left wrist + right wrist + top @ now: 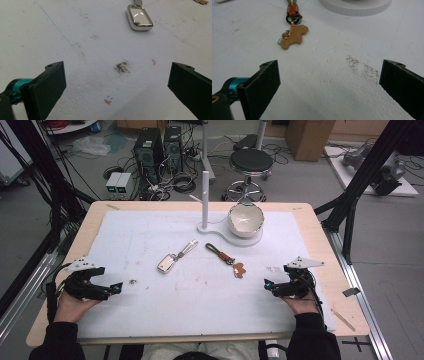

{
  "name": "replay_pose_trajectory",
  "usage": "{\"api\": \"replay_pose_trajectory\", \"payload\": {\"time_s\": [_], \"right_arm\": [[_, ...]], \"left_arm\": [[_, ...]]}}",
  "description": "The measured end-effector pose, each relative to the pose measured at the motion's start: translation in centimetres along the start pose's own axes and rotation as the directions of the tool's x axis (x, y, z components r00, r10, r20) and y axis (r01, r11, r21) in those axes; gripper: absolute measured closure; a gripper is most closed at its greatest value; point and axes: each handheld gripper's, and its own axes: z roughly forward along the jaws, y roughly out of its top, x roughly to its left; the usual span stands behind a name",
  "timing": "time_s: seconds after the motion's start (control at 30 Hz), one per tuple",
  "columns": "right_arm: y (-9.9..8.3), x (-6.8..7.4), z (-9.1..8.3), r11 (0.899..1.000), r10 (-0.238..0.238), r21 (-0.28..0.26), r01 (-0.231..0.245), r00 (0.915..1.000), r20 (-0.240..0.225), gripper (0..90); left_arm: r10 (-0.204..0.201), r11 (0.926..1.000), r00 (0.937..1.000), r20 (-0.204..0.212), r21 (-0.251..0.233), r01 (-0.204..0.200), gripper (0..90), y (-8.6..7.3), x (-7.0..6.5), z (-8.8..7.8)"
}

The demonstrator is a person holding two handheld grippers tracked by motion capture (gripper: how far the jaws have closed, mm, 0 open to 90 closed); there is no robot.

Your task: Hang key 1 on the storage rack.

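A silver key fob [167,263] [139,18] with a pale strap lies at the middle of the white mat. To its right lies a green-strapped keychain [220,252] ending in a tan animal-shaped charm [239,269] [294,36]. My left gripper [118,287] [117,82] rests low at the mat's left, open, nothing between its jaws. My right gripper [267,284] [329,82] rests at the mat's right, also open and empty, its jaws pointing toward the charm. A white bowl [245,219] sits on a white stand base [220,232] [357,6] with an upright post [205,200].
The white mat [200,295] covers a wooden table [330,285]. Dark smudges mark the mat [122,67] [362,67]. Behind the table stand a black stool [250,162], computer towers [149,150] and loose cables. A black frame [357,180] flanks the right side.
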Motion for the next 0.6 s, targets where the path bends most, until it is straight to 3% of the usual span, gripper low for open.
{"api": "replay_pose_trajectory", "payload": {"time_s": [0.27,0.43,0.6], "right_arm": [[0.01,-0.09,0.12,1.000,0.010,0.005,-0.010,0.9999,0.002,2.3],[0.22,-0.12,0.18,1.000,0.026,-0.001,-0.026,0.9996,-0.003,2.3],[0.65,-0.04,0.37,1.000,0.022,0.002,-0.022,0.9998,0.000,2.2]], "left_arm": [[0.004,1.0000,1.0000,-0.007,-0.005,-0.004,2.1,0.00,-0.08,-0.13],[-0.010,0.9998,0.9997,0.023,-0.014,0.011,2.1,-0.02,0.09,-0.10],[-0.006,0.9999,0.9999,0.009,-0.008,0.006,2.1,-0.09,0.06,-0.10]]}}
